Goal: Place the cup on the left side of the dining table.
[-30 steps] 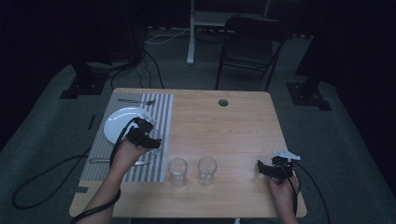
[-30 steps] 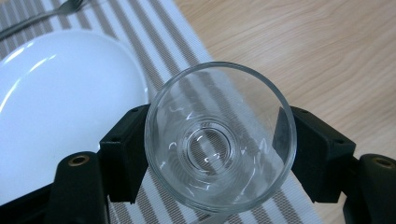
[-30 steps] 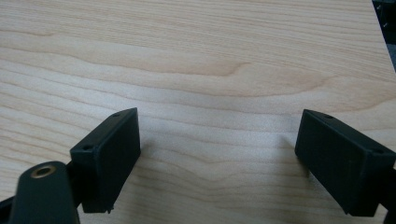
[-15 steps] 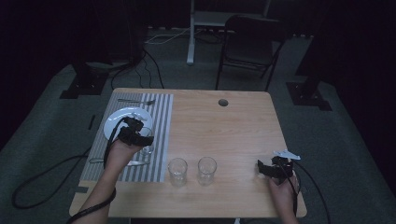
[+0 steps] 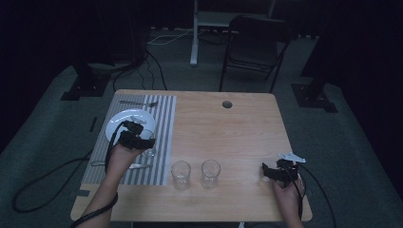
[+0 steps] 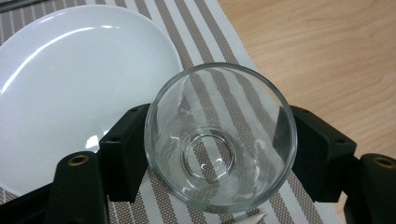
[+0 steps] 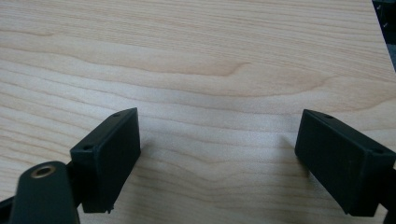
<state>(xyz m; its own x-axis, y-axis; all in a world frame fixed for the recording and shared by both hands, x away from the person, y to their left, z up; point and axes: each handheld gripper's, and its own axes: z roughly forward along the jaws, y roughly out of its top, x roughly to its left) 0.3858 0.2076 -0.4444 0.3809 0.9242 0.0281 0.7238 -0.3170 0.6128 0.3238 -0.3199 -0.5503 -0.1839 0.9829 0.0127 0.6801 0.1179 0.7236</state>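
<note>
A clear drinking glass (image 6: 220, 140) sits upright between the two black jaws of the left tongs (image 6: 219, 154), one jaw pressed to each side of it, so the tongs are closed on the glass. Through its base the grey and white stripes of the placemat (image 6: 196, 28) show, and the glass sits over the mat, just beside the white plate (image 6: 70, 79); I cannot tell whether it rests on the mat or is held a little above it. From the high view the left tongs (image 5: 135, 139) are at the near right edge of the plate (image 5: 124, 118), on the left part of the wooden counter (image 5: 228, 137).

A fork (image 5: 139, 102) lies at the far end of the placemat (image 5: 164, 142), and a piece of cutlery (image 5: 133, 166) lies on the mat near the person's left hand (image 5: 119, 156).

Two more empty glasses stand side by side near the front edge of the counter, one (image 5: 180, 174) just off the mat's corner and the other (image 5: 210, 173) to its right.

Well apart, at the right front corner, the right tongs (image 5: 271, 172) rest low over bare wood. Their jaws stand wide apart with nothing between them (image 7: 219, 158).
</note>
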